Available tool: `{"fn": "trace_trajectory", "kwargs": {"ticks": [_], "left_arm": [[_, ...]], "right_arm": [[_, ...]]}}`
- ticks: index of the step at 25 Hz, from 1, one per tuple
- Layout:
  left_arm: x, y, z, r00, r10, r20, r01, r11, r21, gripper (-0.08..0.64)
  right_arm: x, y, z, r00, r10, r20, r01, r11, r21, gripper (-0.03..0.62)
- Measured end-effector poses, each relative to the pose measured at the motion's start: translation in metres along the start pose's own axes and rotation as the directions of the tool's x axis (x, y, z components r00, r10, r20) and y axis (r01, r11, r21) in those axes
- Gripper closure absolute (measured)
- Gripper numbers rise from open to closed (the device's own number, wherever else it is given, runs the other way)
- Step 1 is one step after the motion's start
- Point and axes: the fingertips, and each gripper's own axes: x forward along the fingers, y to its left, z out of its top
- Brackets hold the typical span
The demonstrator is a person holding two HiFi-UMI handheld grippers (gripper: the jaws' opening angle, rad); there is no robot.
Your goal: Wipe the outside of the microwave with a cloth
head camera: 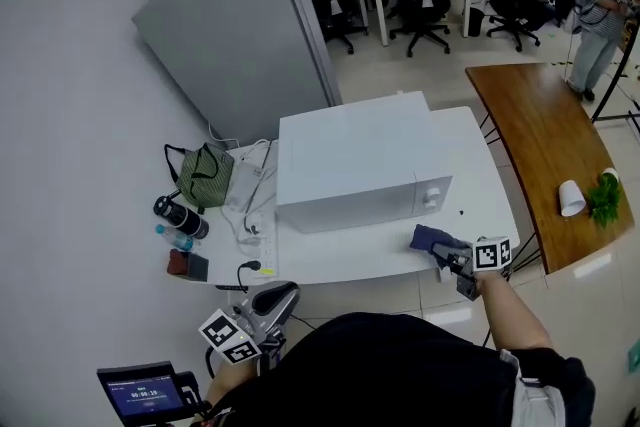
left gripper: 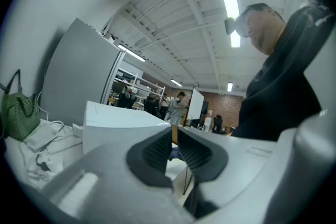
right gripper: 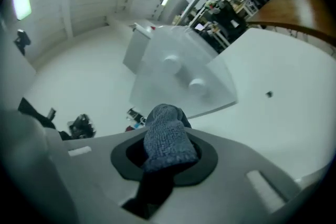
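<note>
Microwave (head camera: pixel 350 165) sat on table (head camera: pixel 480 175) in head view; right gripper (head camera: pixel 452 260) held cloth (head camera: pixel 430 237) near its front corner, ready to wipe. Left gripper (left gripper: pixel 174 140) view: jaws nearly together, empty, idle near body. Right gripper view: jaws clamped on cloth, facing knobs (right gripper: pixel 195 83).

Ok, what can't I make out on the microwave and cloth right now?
Microwave rear wall: head view, hidden by its own body.
Dial markings: right gripper view, too small and blurred.
Right claw pads: right gripper view, covered by the cloth.
</note>
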Motion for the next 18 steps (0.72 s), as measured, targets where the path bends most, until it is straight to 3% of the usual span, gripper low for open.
{"fn": "trace_trajectory", "kwargs": {"ticks": [3,6,11,18], "left_arm": [[-0.003,0.012,0.009,0.998,-0.042,0.035,0.042,0.999,0.021,0.531],[-0.015,0.022,0.015,0.995,-0.093,0.040,0.091,0.995,0.043,0.532],[-0.051,0.060,0.024,0.981,-0.187,0.055,0.185,0.982,0.042,0.532],[-0.081,0.076,0.005,0.954,-0.299,0.030,0.300,0.954,-0.015,0.532]], "right_arm": [[0.022,0.061,-0.006,0.990,0.142,0.024,-0.141,0.989,-0.046,0.523],[0.043,0.114,-0.005,0.972,0.226,0.058,-0.220,0.971,-0.095,0.523],[0.070,0.196,0.010,0.955,0.261,0.140,-0.236,0.956,-0.173,0.523],[0.076,0.272,0.003,0.926,0.296,0.235,-0.240,0.941,-0.240,0.523]]}}
